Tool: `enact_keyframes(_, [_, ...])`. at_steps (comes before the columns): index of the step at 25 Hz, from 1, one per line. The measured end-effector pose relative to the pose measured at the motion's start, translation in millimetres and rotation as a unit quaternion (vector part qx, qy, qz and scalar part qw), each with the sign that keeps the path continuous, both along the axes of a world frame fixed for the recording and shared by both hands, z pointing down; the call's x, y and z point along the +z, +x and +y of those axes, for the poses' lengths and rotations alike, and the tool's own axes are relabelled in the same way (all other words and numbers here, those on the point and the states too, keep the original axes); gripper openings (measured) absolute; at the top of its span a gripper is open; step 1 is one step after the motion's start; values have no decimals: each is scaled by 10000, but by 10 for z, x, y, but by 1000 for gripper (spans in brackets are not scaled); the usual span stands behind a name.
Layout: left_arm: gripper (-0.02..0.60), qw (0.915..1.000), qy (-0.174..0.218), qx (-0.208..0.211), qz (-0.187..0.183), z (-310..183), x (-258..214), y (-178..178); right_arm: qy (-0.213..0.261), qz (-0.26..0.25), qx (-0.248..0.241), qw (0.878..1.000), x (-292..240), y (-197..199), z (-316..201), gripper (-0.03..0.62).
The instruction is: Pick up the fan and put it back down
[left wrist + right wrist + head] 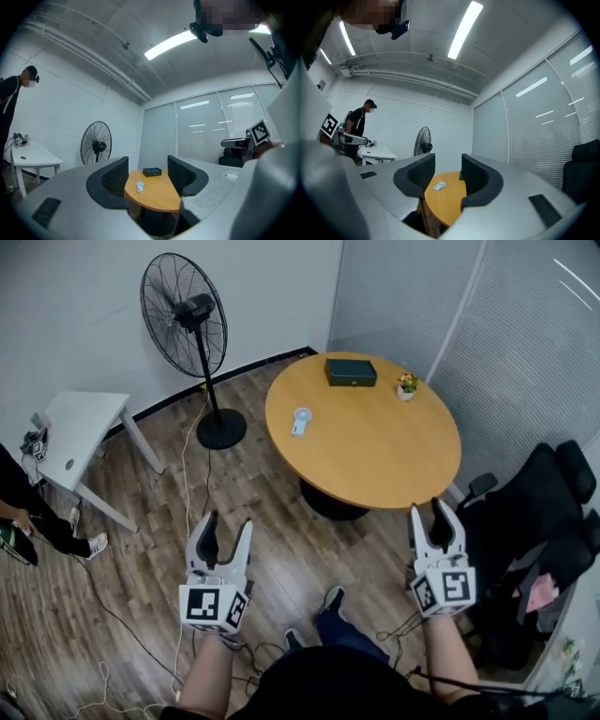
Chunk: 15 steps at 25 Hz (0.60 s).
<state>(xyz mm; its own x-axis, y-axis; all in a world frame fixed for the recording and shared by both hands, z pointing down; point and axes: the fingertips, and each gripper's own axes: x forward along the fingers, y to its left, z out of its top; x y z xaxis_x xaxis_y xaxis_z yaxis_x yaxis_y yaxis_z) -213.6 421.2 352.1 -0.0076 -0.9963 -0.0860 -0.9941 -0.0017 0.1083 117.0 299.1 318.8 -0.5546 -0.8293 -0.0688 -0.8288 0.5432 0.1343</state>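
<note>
- We see the left hand-held gripper (228, 526) released: its jaws stand apart and grip nothing.
- The right hand-held gripper (429, 512) is likewise released, with its jaws apart and nothing between the pads.
- Both are held over the wood floor (281, 521), clear of the round wooden counter (375, 460). The left one is off the counter's 7 o'clock edge and the right one off its 5 o'clock edge.
- The small white handheld fan (300, 421) lies flat on the counter top toward its 10 o'clock side, untouched and well apart from both grippers.
- In each gripper view the fan shows far off, framed in the gap between the jaws.
- A dark box (351, 371) sits at the counter's 12 o'clock edge, with a small potted plant (407, 385) at 1 o'clock.
- A black pedestal fan (185, 315) stands upright on the floor at 10 o'clock from the counter, near the wall.
- A small white counter (80, 432) stands at 9 o'clock in the head view, with a person (28, 512) beside it.
- A black office chair (553, 493) sits at 4 o'clock.
</note>
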Motion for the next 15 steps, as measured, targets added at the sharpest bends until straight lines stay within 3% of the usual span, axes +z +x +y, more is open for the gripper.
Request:
enact_keyframes(4, [250,9999,-91,-20,62,-261,98,21,-59,9,-147,9999,95,-80,-308,175])
enact_keyframes(15, [250,9987,-366,-290,-220,-1211,-34,33,-226,-362,-603,9973,183,-307,-1455,170])
